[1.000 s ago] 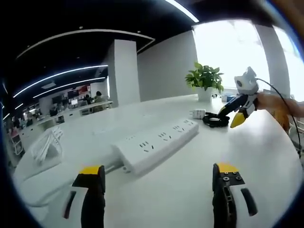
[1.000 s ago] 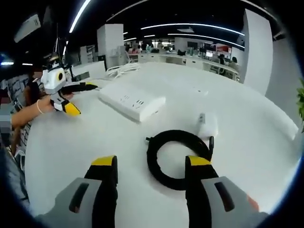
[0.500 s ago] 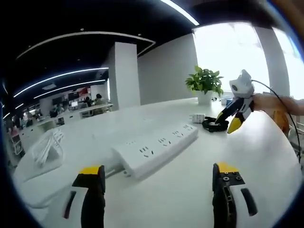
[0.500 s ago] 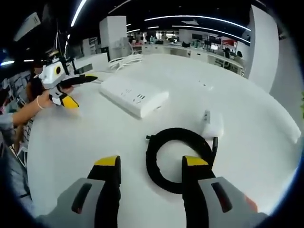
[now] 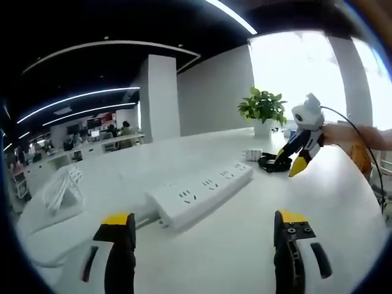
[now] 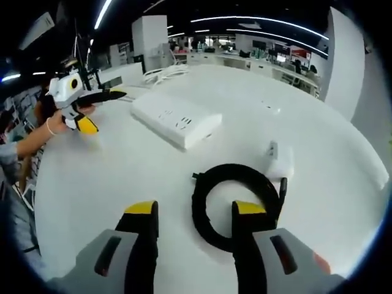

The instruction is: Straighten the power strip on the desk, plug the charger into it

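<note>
One white power strip (image 5: 199,191) is lying at a slant on the white bench (image 5: 245,245), several socket groups facing up. One white charger (image 6: 279,161) is sitting just beside one coil of black cable (image 6: 236,204) — well apart from the strip. Left claw (image 5: 205,228) is hovering near the strip's end, jaws spread wide, gripping nothing. Right claw (image 6: 190,216) is hanging over the coil, jaws parted, also gripping nothing. One potted plant (image 5: 264,107) is standing at the far edge.
</note>
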Motion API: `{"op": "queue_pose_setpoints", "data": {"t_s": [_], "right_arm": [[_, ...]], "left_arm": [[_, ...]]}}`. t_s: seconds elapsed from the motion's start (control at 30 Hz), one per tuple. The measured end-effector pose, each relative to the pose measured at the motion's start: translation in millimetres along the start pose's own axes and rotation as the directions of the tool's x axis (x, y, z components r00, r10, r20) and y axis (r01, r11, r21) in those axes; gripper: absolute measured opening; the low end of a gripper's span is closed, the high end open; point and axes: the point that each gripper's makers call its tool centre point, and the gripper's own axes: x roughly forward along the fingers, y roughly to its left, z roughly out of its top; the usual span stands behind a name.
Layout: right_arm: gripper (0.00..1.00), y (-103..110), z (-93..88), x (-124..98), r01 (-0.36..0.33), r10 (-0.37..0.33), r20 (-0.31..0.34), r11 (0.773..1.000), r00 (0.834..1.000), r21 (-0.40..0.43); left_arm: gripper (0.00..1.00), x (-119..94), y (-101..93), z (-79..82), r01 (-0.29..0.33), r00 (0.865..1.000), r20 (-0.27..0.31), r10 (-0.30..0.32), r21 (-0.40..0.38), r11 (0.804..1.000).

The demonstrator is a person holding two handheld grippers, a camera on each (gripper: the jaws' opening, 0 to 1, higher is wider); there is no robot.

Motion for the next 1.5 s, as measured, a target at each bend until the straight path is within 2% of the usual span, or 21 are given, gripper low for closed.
{"op": "queue_pose_setpoints", "data": {"t_s": [0.27, 0.53, 0.57, 0.73, 1.27, 1.5], "right_arm": [[0.41, -2.6, 1.8, 2.6, 0.011, -0.011, 0.0, 1.0, 1.0, -0.003], [0.31, -1.1, 4.6, 3.9, 0.018, -0.018, -0.012, 0.999, 1.0, -0.029], [0.29, 2.3, 8.8, 6.0, -0.01, 0.01, 0.009, 0.998, 1.0, -0.058], [0.24, 2.8, 7.2, 8.4, -0.01, 0.01, 0.006, 0.999, 1.0, -0.031], [0.09, 1.9, 8.6, 7.3, -0.008, 0.008, 0.008, 0.999, 1.0, -0.048], [0.08, 0.4, 7.6, 6.9, -0.009, 0.009, 0.011, 0.998, 1.0, -0.058]], "left_arm": [[0.96, -5.2, 3.0, -1.7, 0.0, 1.0, 0.002, 0.0, -0.012, 1.0], [0.96, -5.9, 2.8, -7.0, 0.0, 1.0, -0.013, 0.0, 0.006, 1.0], [0.96, -6.0, 2.7, -6.9, 0.001, 1.0, -0.013, -0.001, 0.004, 1.0], [0.95, -5.6, 0.8, -6.7, 0.006, 1.0, -0.013, -0.006, 0.003, 1.0], [0.94, -7.5, -0.4, -5.0, 0.005, 1.0, -0.006, -0.005, 0.007, 1.0], [0.94, -9.4, 0.3, -5.2, 0.001, 1.0, -0.005, -0.001, 0.01, 1.0]]}}
